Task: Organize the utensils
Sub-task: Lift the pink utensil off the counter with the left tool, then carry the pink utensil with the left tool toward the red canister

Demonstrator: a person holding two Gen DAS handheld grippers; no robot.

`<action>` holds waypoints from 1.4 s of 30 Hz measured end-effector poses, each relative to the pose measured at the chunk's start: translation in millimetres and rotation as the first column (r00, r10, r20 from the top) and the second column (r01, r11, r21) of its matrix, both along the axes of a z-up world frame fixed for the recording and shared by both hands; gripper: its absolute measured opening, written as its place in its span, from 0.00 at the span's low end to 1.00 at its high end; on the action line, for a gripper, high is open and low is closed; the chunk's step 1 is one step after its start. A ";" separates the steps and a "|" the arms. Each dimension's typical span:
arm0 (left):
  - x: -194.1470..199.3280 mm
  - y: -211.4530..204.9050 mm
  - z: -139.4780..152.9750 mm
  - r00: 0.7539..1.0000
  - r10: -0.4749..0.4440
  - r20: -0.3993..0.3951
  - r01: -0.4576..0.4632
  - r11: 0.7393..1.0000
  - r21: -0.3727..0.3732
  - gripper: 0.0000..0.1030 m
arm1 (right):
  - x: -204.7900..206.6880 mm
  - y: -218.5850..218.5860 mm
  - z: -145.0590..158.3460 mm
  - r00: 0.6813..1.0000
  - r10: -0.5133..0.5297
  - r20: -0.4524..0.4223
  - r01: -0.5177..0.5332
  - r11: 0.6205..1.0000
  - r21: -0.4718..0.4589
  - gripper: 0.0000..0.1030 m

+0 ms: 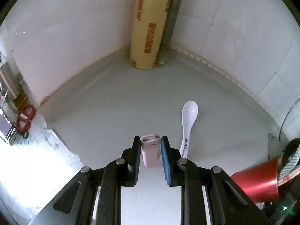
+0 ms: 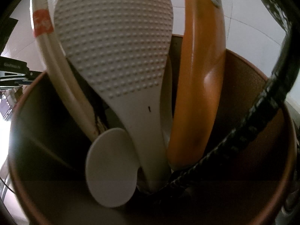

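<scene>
In the left wrist view, the left gripper sits at lower centre, its 2 blue-padded jaws narrowed onto a pale pink utensil handle with a small metal rivet near its end; the pads press on both sides of it. Just right of the gripper, a white ceramic spoon with "MAX" printed on its handle lies on the grey counter, bowl toward the upper part of the frame. At the lower right edge stands a red utensil holder with a patterned handle poking out. At top centre a tan roll of wrap stands upright in the corner of the white walls. Red scissor handles show at the left edge.

In the right wrist view, the right gripper's jaws are out of sight, closed as far as they go, with what they grip not visible. The frame is filled by the brown inner wall of the holder, which contains a white dimpled rice paddle, an orange-handled utensil, a cream handle with an orange label and a black ridged handle.
</scene>
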State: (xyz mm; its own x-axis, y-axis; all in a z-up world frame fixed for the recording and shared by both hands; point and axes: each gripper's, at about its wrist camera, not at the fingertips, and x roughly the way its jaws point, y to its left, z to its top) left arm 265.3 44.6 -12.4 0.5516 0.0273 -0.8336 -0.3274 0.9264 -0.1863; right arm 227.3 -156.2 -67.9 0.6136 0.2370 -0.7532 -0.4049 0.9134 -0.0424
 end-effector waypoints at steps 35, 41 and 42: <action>-121.6 -0.7 126.6 0.947 0.085 0.310 -0.078 0.996 -0.033 0.21 | 52.6 -5.3 -12.4 0.975 0.221 0.013 -0.221 0.975 -0.010 0.88; -120.7 -23.7 156.1 0.929 0.004 0.370 -0.004 1.000 -0.002 0.21 | 66.0 -10.6 -17.3 0.973 0.229 0.011 -0.229 0.973 -0.007 0.88; -119.2 -28.4 160.4 0.926 -0.012 0.378 0.010 1.000 0.007 0.21 | 64.7 -9.7 -18.8 0.973 0.231 0.012 -0.231 0.973 -0.007 0.88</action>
